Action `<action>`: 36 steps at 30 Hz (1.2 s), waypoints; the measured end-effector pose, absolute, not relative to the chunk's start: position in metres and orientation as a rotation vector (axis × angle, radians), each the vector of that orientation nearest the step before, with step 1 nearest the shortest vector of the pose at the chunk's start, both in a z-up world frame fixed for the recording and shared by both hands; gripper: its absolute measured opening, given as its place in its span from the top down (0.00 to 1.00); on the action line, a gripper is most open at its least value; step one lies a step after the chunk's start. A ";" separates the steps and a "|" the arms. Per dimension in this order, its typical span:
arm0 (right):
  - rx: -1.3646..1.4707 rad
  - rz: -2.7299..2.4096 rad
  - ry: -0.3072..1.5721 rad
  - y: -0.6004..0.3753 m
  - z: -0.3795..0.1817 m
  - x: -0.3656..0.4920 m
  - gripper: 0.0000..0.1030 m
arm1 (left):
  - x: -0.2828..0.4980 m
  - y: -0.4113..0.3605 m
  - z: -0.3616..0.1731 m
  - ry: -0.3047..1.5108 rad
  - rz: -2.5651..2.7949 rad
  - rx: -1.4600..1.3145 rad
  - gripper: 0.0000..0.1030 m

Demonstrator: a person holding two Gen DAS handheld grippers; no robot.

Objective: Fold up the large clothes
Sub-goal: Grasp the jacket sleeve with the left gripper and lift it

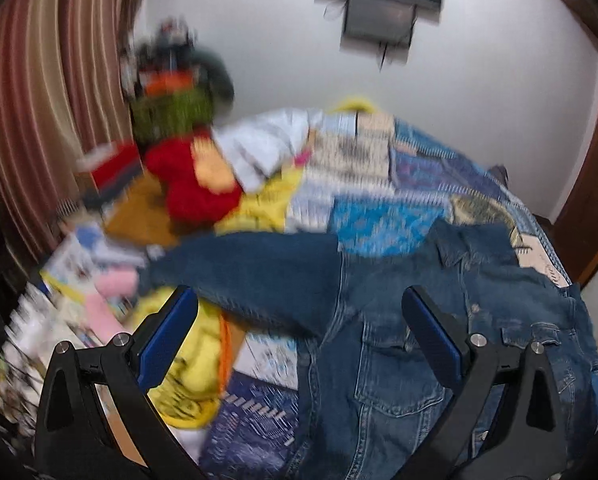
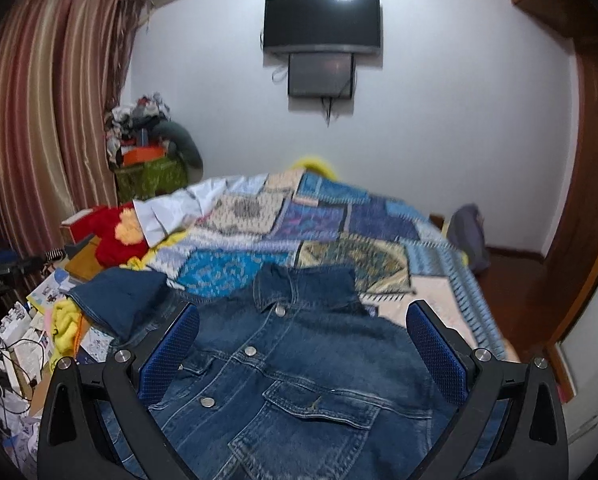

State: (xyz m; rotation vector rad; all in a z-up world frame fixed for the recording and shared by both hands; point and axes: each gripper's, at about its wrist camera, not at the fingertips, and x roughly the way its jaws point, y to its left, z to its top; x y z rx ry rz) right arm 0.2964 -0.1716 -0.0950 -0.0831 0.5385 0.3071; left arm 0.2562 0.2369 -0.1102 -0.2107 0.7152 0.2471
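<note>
1. Blue-padded fingers (image 2: 171, 356) of the right gripper (image 2: 303, 344) are seen at the bottom of the right wrist view, spread wide with nothing between them; no contact with the cloth can be confirmed.
2. Left gripper (image 1: 299, 336): likewise spread wide and empty, shown at the bottom of the left wrist view, which is smeared by motion blur.
3. Denim jacket (image 2: 291, 360): laid front-up, buttoned, on the patchwork quilt (image 2: 339, 220), at the centre and bottom of the right wrist view. Its collar (image 2: 303, 284) is pointed toward the far wall. One sleeve (image 1: 251, 268) is stretched toward the left of the frame, over the quilt's edge.
4. Clutter at lower left: yellow cloth (image 1: 191, 364) and papers (image 2: 19, 328) are noted just beside the sleeve.
5. Risk, judged: the outstretched sleeve could slide off the edge or be caught together with the yellow cloth if it is pinched carelessly.
6. Risk, judged: heavy denim may be pinched through several layers, so that the fold is dragged askew.
7. Risk, judged: a grasp attempted while the left view is blurred could miss the seam.
</note>
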 end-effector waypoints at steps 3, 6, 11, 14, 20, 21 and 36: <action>-0.093 0.315 0.597 -0.166 -0.112 0.320 0.00 | 0.277 0.255 -0.145 0.821 0.247 -0.286 0.00; -0.102 0.324 0.662 -0.160 -0.130 0.346 0.00 | 0.303 0.278 -0.182 0.919 0.248 -0.372 0.00; -0.126 0.332 0.740 -0.153 -0.155 0.374 0.00 | 0.331 0.320 -0.224 0.989 0.268 -0.546 0.10; -0.141 0.333 0.763 -0.150 -0.165 0.385 0.00 | 0.341 0.340 -0.238 0.997 0.286 -0.634 0.27; -0.149 0.331 0.792 -0.150 -0.176 0.395 0.00 | 0.363 0.350 -0.234 0.969 0.352 -0.586 0.73; -0.148 0.329 0.794 -0.151 -0.177 0.396 0.00 | 0.367 0.346 -0.228 0.961 0.382 -0.532 0.81; -0.091 0.359 0.757 -0.174 -0.149 0.382 0.00 | 0.379 0.169 -0.150 0.740 0.123 -0.071 0.94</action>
